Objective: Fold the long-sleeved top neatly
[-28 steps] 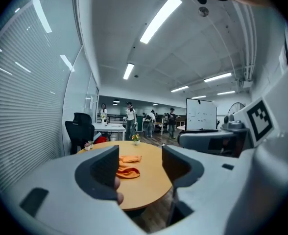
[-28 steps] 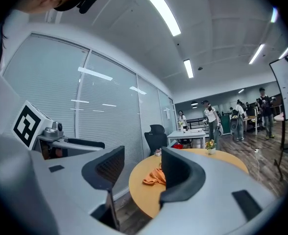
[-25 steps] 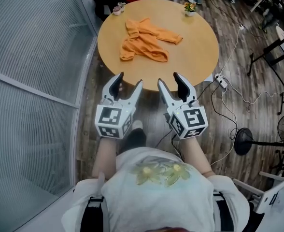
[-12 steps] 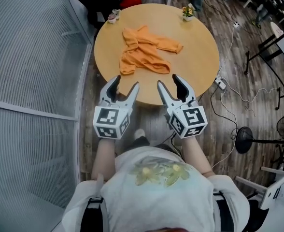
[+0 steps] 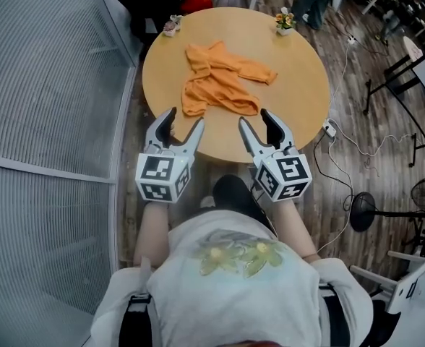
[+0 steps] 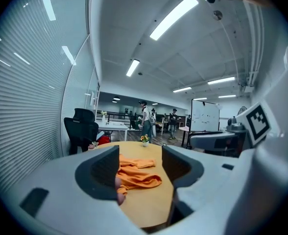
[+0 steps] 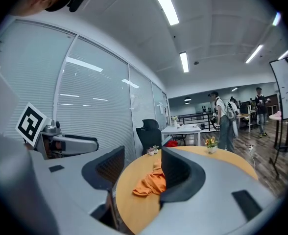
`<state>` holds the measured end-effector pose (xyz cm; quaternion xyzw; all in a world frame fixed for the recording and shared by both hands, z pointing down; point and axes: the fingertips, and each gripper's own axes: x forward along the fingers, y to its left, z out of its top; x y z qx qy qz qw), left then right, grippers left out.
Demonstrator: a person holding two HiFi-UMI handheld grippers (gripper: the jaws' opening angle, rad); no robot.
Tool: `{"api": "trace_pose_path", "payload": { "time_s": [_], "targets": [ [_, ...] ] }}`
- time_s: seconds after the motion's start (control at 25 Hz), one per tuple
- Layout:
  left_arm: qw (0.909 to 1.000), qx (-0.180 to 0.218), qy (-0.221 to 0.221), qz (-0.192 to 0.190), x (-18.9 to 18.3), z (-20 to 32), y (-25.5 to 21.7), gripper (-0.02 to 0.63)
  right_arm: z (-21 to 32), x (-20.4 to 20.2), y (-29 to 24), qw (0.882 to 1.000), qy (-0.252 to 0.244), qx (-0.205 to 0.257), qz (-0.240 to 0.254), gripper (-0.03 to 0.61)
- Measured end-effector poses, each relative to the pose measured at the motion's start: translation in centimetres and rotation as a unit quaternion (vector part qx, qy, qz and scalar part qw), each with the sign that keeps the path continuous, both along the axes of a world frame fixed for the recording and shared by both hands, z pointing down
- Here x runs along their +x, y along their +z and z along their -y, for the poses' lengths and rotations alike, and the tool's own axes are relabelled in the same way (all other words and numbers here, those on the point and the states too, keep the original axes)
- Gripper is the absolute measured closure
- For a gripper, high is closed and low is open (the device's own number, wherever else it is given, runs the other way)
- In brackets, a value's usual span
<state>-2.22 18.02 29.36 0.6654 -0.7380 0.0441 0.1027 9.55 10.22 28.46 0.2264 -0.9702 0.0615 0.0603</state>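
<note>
An orange long-sleeved top (image 5: 222, 82) lies crumpled on the round wooden table (image 5: 299, 85), left of its middle. The same top (image 6: 136, 174) shows between the left jaws and again as an orange heap (image 7: 151, 182) in the right gripper view. My left gripper (image 5: 181, 123) hangs open at the table's near edge, short of the cloth. My right gripper (image 5: 259, 122) is open too, beside it, also short of the top. Neither holds anything.
Two small flower pots (image 5: 285, 22) (image 5: 171, 26) stand at the table's far rim. A slatted glass wall (image 5: 46, 107) runs along the left. A black office chair (image 6: 80, 129) and people stand beyond. Cables and a power strip (image 5: 330, 127) lie on the floor at right.
Both grippers have come forward a little toward the table edge; the table and top sit slightly lower in the head view. The jaws stay open.
</note>
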Motion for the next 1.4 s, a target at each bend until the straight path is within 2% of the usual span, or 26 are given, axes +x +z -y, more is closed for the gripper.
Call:
{"api": "trace_pose_path", "payload": {
  "time_s": [0.6,1.04,1.4],
  "targets": [
    [0.9993,-0.021,-0.013,-0.029,-4.9,1.8,2.8,0.360,2.4,-3.7,1.6,1.000,-0.009,-0.011,-0.020,0.351],
    [0.9982,-0.037,-0.025,-0.041,-11.3,7.2,4.0,0.360,8.8,-9.0,3.3,0.998,-0.025,-0.014,-0.056,0.351],
    [0.9951,-0.068,-0.031,-0.064,-14.9,11.5,6.9,0.360,13.9,-12.4,6.3,0.994,-0.042,-0.040,-0.087,0.351]
  ]
}}
